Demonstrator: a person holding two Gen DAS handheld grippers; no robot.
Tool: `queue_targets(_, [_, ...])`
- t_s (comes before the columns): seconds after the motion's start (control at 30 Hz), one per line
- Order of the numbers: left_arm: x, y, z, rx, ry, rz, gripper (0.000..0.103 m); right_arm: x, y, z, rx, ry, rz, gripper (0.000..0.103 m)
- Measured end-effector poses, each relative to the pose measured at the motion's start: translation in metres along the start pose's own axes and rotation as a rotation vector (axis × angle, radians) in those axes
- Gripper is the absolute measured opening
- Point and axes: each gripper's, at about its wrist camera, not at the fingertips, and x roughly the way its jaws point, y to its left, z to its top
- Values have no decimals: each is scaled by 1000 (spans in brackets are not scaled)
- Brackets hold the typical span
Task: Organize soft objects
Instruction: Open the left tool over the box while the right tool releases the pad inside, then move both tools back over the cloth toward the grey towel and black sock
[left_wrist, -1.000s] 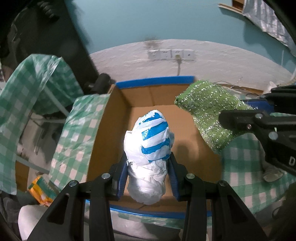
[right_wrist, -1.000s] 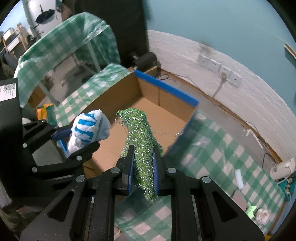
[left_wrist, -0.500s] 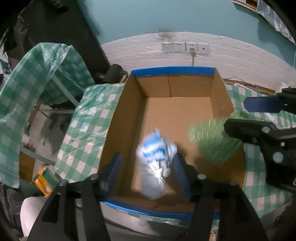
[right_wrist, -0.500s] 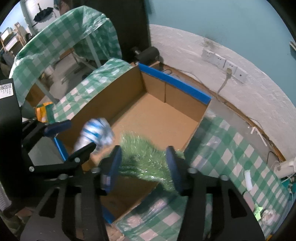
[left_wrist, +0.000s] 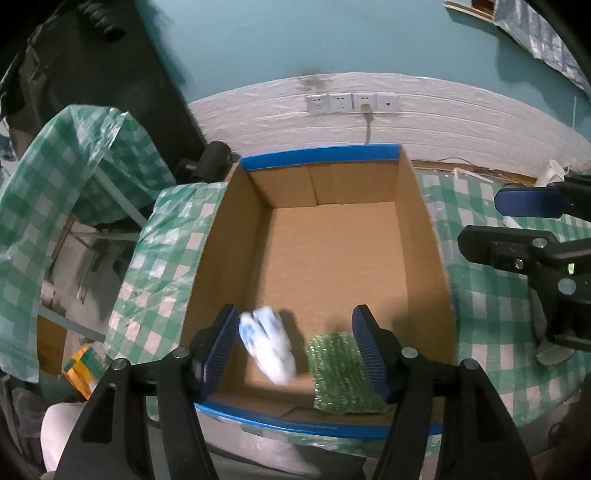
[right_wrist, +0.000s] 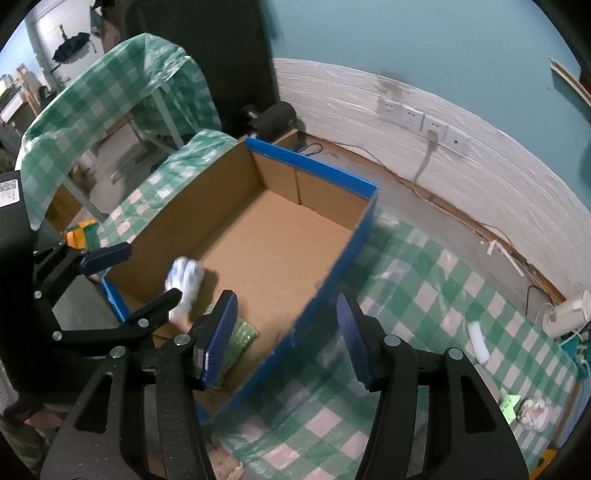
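We see the left gripper (left_wrist: 295, 347) wide open over the near end of the box (left_wrist: 236, 243), holding nothing. Between its fingers in that view, on the box floor at the near wall: the bundle (left_wrist: 267, 347), white with blue stripes, blurred, looks like crumpled plastic or cloth. We judge it very light, squashy, a bit slippery; pinch it across the middle, where it is thickest.

Just right of it lies the green pad (left_wrist: 341, 373), glittery and mesh-like. Probably light, springy and rough, so good grip; take it across the short side. We cannot tell whether the bundle and the pad touch.

Further right the right gripper (right_wrist: 286, 332) is also wide open and empty, straddling the box's blue-edged right wall. The box sits on a checked bench (right_wrist: 424, 295).

Count: one bundle, one pad, one box, two grippers. On the far right of the bench: one white tube-like thing (right_wrist: 478, 341), one crumpled wad (right_wrist: 533, 413), too small to identify.
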Motion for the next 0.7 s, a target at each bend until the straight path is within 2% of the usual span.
queue_targets(0.7, [-14, -78, 8, 128, -10, -75, 71, -35, -75, -52, 119, -7, -69, 58])
